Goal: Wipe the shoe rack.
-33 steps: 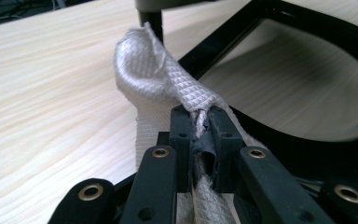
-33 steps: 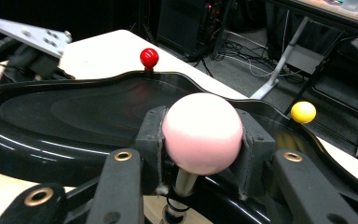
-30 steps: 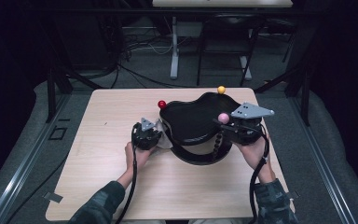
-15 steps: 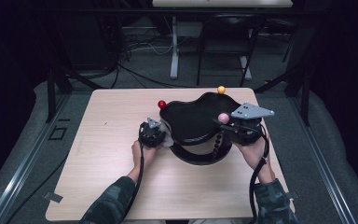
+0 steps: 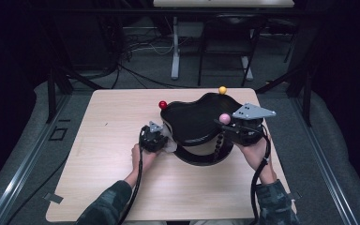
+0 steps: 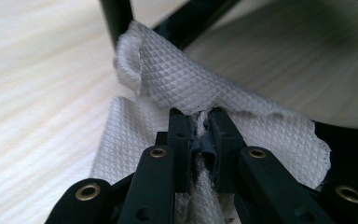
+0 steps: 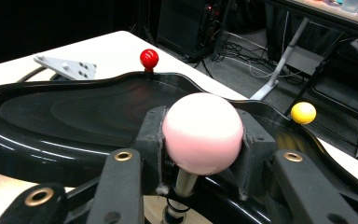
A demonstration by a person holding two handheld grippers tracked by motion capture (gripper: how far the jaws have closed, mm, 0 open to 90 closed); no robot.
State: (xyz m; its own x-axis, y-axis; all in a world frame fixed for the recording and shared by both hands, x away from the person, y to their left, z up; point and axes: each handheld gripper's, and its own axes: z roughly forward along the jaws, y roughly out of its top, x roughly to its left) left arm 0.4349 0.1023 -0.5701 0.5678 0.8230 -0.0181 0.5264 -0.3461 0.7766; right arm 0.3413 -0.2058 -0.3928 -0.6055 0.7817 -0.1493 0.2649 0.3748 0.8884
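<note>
Here, black curvy tray (image 5: 192,123) on stand sits right of centre on wooden bench (image 5: 103,154), with red ball (image 5: 162,104), yellow ball (image 5: 222,90) and pink ball (image 5: 224,118) at rim. Left tool (image 5: 161,137) clenched on white textured cloth (image 6: 205,93), cloth bunched against tray's left underside, touching dark stand leg. Right tool (image 7: 200,140) clamped around pink ball, pads (image 7: 151,135) pressing both sides, at tray's right edge.

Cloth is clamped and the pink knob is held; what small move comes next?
Probably slide the left gripper with its white cloth up onto the black tray to wipe it, since the right gripper steadies the pink ball knob.
</note>
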